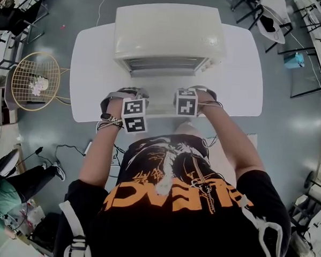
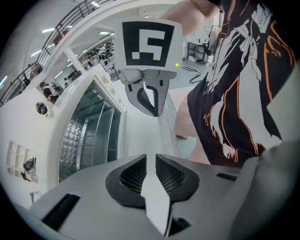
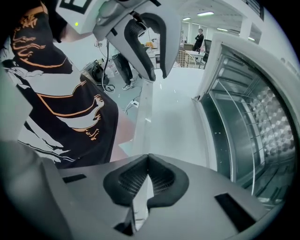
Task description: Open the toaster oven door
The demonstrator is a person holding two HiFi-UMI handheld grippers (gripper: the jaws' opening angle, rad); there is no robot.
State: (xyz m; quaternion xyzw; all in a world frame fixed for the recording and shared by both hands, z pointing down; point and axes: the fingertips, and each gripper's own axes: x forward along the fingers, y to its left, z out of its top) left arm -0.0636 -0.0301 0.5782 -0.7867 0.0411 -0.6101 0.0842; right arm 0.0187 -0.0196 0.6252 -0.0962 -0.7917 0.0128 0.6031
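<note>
Head view: toaster oven door (image 1: pixel 161 94) is dropped flat toward the person, long edge crosswise. Its handle (image 3: pixel 143 117) is pinched by the right hand-held gripper (image 3: pixel 147 158) and loosely straddled by the half-open left hand-held gripper (image 2: pixel 151 161).

Toaster oven (image 1: pixel 171 32) shell seems matt plastic, its cavity (image 3: pixel 262 122) shiny embossed metal.

The toaster oven (image 1: pixel 170 37) sits on the far side of the counter (image 1: pixel 94 68). Its door (image 1: pixel 159 95) lies open and flat in front of it. My left gripper (image 1: pixel 127 95) is at the left end of the door's near edge. My right gripper (image 1: pixel 192 94) is at the right end. A wire chair (image 1: pixel 37 81) stands on the floor (image 1: pixel 289 132), left of the counter.
</note>
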